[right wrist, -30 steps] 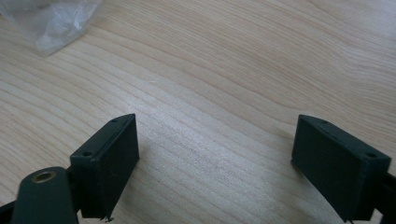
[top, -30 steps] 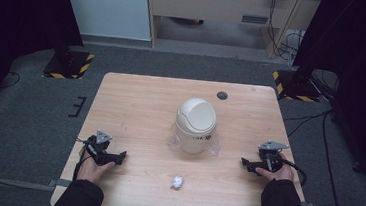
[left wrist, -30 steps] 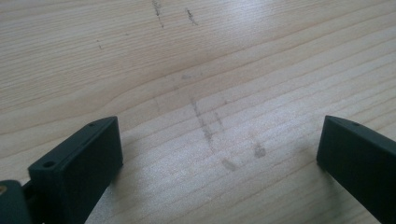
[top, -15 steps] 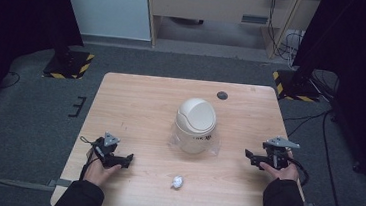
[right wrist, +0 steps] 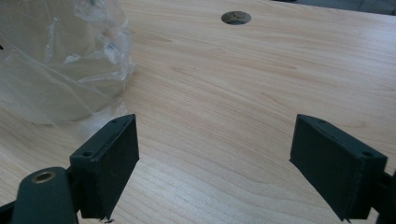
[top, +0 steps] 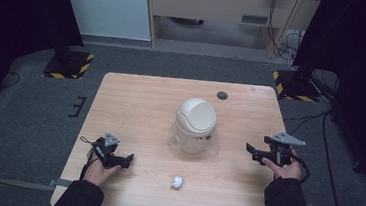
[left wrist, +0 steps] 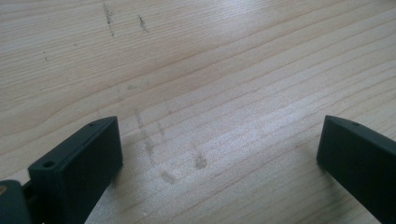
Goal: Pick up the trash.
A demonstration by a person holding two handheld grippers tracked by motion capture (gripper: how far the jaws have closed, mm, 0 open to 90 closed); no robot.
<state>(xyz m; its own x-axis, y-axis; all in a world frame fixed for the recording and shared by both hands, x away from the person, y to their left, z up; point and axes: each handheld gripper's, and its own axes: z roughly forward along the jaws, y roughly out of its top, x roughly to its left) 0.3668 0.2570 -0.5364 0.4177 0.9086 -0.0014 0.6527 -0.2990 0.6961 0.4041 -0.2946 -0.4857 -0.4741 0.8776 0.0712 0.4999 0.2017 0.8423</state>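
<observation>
A small white bin [top: 195,124] with a domed swing lid stands at the middle of the wooden table [top: 135,104], with a clear plastic liner bunched around its base. A crumpled white paper ball [top: 177,182] lies near the front edge. My left gripper [top: 128,159] is open at the front left, pointing right toward the ball, with bare wood between its jaws [left wrist: 219,149]. My right gripper [top: 249,151] is open at the right, pointing left toward the bin. In the right gripper view the open gripper [right wrist: 215,154] has the plastic-wrapped bin [right wrist: 60,60] ahead on the left.
A round cable hole [top: 222,95] sits in the table's far right part, and the hole [right wrist: 236,17] lies beyond the right jaws. Grey carpet surrounds the table. Black stands with striped bases [top: 69,65] are at the far corners.
The left gripper has shifted a little right and toward the front edge. The right gripper has drifted slightly right and away. Bin and paper ball have not moved.
</observation>
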